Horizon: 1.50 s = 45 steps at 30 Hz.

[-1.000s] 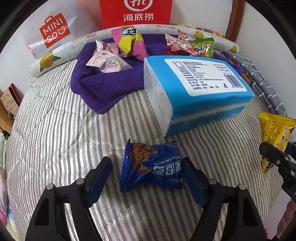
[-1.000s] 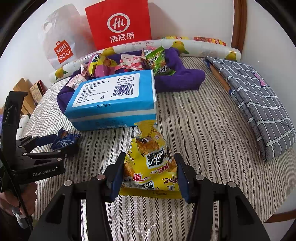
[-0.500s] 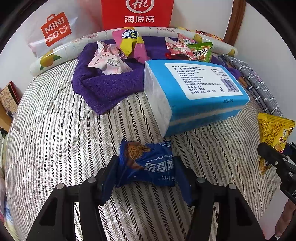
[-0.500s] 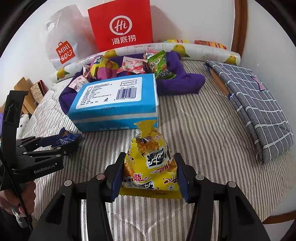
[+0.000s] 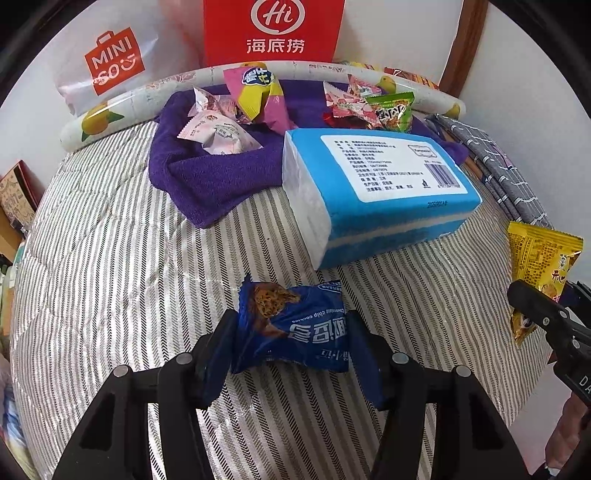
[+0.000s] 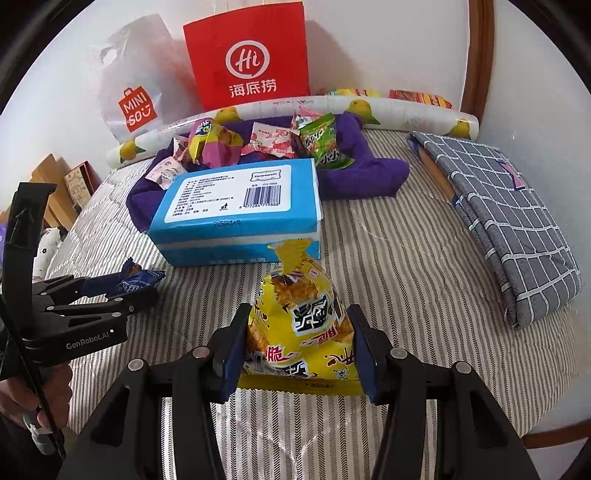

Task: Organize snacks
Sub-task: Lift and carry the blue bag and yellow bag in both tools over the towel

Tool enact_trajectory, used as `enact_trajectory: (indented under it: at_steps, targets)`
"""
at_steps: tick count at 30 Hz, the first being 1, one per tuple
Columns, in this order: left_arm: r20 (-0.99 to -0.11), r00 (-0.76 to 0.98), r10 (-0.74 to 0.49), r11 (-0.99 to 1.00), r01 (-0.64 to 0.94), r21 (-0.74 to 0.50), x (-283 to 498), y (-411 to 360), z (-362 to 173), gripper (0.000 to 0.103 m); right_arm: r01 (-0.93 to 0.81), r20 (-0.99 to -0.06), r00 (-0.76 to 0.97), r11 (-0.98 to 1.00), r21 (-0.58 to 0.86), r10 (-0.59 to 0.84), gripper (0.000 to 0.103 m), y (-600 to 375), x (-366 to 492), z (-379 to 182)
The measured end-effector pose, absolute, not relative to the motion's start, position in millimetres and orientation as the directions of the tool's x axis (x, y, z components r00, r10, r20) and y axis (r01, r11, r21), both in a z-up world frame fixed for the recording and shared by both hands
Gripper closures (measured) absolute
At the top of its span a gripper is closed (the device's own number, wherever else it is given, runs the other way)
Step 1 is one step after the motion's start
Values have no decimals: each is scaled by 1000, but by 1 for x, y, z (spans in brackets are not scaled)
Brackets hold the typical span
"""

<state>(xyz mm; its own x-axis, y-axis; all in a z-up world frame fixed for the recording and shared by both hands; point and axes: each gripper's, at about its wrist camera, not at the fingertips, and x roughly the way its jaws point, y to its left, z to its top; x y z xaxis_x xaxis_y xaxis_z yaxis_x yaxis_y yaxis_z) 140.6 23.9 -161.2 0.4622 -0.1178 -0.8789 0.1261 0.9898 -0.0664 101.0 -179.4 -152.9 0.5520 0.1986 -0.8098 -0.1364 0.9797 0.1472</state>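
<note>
A blue chocolate-chip cookie packet sits crosswise between the pads of my left gripper, which is shut on it just above the striped bedcover. In the right wrist view the same packet shows at the tip of the left gripper, low on the left. My right gripper is shut on a yellow snack bag, which stands upright with its crimped top pointing away. That yellow bag also appears at the right edge of the left wrist view.
A blue tissue pack lies just beyond both grippers. Behind it a purple towel holds several wrapped snacks. A red paper bag and a white Miniso bag lean on the wall. A folded grey checked cloth lies right.
My left gripper's jaws closed from wide apart onto the blue cookie packet, squeezing it narrower. The right gripper kept its hold on the yellow bag and stayed in place.
</note>
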Motion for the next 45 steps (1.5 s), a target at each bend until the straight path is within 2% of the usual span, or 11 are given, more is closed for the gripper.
enact_trajectory:
  at_steps: [28, 45]
  targets:
    - [-844, 522, -122, 990, 125, -66, 128, 24, -129, 47, -144, -786, 586, 980, 141, 199, 52, -180, 86, -130]
    - [-812, 567, -142, 988, 128, -83, 135, 23, -90, 47, -138, -763, 617, 981, 133, 190, 52, -184, 89, -97]
